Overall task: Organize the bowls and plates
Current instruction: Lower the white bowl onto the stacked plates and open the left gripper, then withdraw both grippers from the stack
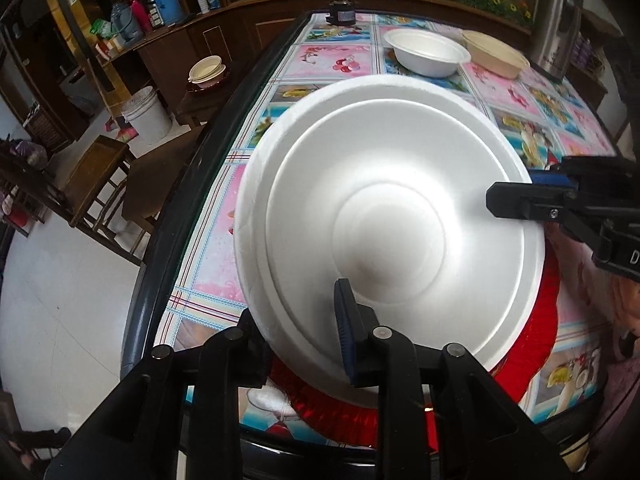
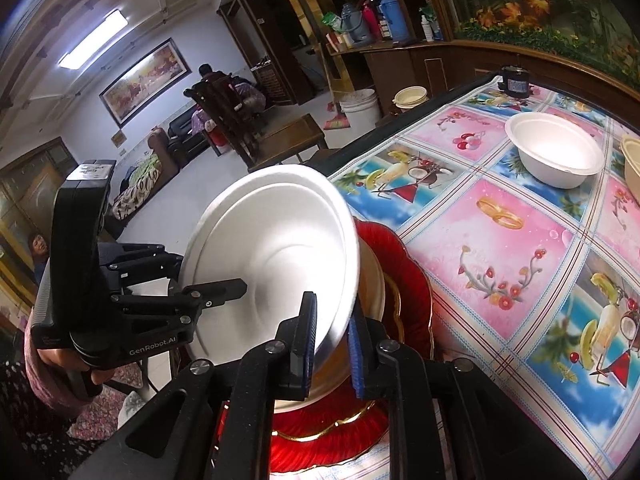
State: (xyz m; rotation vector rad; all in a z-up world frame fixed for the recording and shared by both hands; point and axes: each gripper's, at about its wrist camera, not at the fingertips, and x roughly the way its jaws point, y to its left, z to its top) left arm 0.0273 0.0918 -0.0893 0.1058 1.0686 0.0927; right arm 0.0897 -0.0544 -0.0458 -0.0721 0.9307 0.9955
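White foam bowl [image 1: 384, 224] is sitting tilted over the red plate [image 1: 532, 340] w/ gold trim at the near edge of the table [image 1: 332, 64], open side facing me. I'm pinching its rim w/ both grippers. My left gripper [image 1: 304, 344] is biting the rim at approx 6 o'clock in the left wrist view: the blue pad [image 1: 344, 328] is lying on the inside wall, the other finger going behind the rim, jaws nearly closed on the thin foam. My right gripper [image 2: 332, 344] is gripping the rim at approx 3 o'clock in that view; in its own view the two blue pads are sandwiching the rim, gap narrow. A cream dish [image 2: 372, 280] is sitting on the red plate just behind the bowl. Further out at 12 o'clock, well apart, a 2nd white bowl [image 1: 427, 53] is standing upright on the flowered cloth, a beige bowl [image 1: 496, 54] just beside it at its 3 o'clock.
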